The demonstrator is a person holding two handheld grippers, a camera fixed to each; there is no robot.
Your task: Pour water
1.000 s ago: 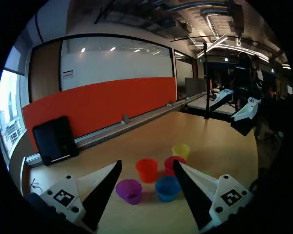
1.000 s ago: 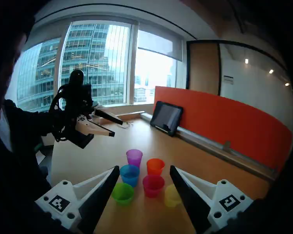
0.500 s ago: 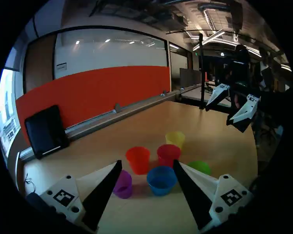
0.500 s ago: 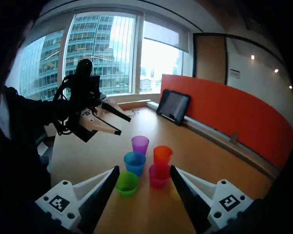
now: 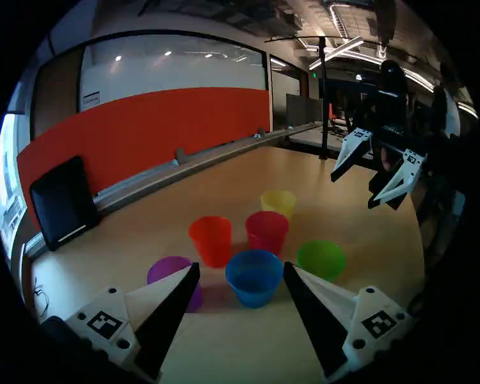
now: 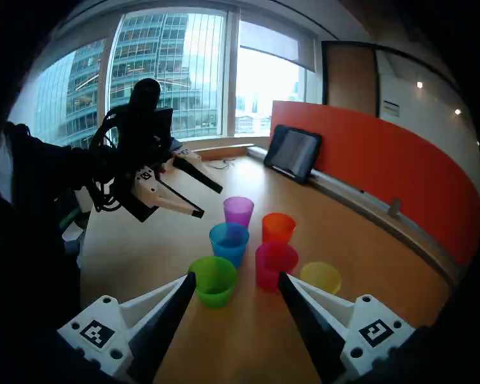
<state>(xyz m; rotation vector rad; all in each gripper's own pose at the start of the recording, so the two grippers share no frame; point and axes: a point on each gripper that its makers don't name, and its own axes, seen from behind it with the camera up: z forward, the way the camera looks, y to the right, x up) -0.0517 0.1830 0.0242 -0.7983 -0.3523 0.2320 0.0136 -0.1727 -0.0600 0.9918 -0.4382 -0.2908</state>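
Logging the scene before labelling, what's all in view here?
purple cup: 1, purple, end of the cluster nearest the tablet
orange cup: 1, orange, beside the purple one
blue cup: 1, blue, in front of the left gripper's fingers
red cup: 1, red, middle of the cluster
yellow cup: 1, yellow, behind the red one in the left gripper view
green cup: 1, green, beside the blue one
tablet: 1, black, leaning on the partition
partition: 1, orange, along the table's far edge
table: 1, light wood
windows: several, behind the table's end
sleeve: 1, dark
left gripper: 1, white and black, fingers open
right gripper: 1, same, fingers open
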